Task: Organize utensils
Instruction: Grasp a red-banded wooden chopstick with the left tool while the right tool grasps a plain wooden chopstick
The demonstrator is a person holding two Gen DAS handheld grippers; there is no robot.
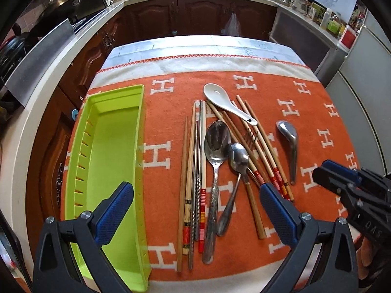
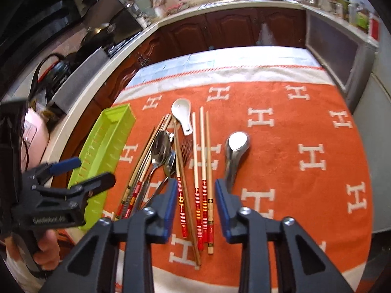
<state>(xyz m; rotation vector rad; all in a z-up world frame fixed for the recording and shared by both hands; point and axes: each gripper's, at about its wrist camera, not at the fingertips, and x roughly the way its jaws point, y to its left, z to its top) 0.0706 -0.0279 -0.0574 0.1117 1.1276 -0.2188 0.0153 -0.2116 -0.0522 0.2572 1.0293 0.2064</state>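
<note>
Two hand-held grippers hover empty: left hand-held gripper (image 1: pixel 195 210) wide, right hand-held gripper (image 2: pixel 195 205) narrowed around chopsticks (image 2: pixel 202 188), untouched mid-desk. Tray (image 1: pixel 110 151) lines the left edge. Crossed sticks could drag neighbours.

Large white "H" letters repeated in rows across the orange cloth (image 2: pixel 281 102) over the desk. "GenRobot.AS", or similar, in small pale print on the black body of the left hand-held gripper (image 2: pixel 70 168). Inverted, cut-off letters on the right hand-held gripper (image 1: pixel 337 178), not legible.
</note>
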